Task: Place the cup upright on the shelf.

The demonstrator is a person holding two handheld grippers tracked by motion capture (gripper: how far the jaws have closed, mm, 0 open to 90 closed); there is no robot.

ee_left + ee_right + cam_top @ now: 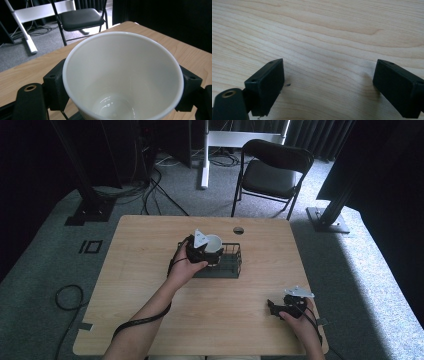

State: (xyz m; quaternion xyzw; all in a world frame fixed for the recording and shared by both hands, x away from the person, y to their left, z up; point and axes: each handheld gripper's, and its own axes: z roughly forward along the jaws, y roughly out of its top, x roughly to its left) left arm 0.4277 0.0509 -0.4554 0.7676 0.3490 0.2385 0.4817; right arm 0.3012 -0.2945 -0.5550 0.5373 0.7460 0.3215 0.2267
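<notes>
High view, left gripper (206,251): clamped on a white ceramic cup (214,243), just over the left end of the black wire rack (231,265) at table centre.
High view, right gripper (285,307): low at five o'clock, on the light wooden table (145,245).
Left gripper view, cup (122,75): jaws press both sides; mouth faces the camera, long axis running away toward the base.
Right gripper view, right gripper (327,87): jaws wide apart, nothing between, bare wood beneath.

The cup (122,75) between the left claw's (202,251) black jaws is glossy white inside and out. Just beside that claw sits a black wire rack (231,263). Under the black right claw (332,87), the tabletop (324,32) shows pale wood with wavy tan grain.
</notes>
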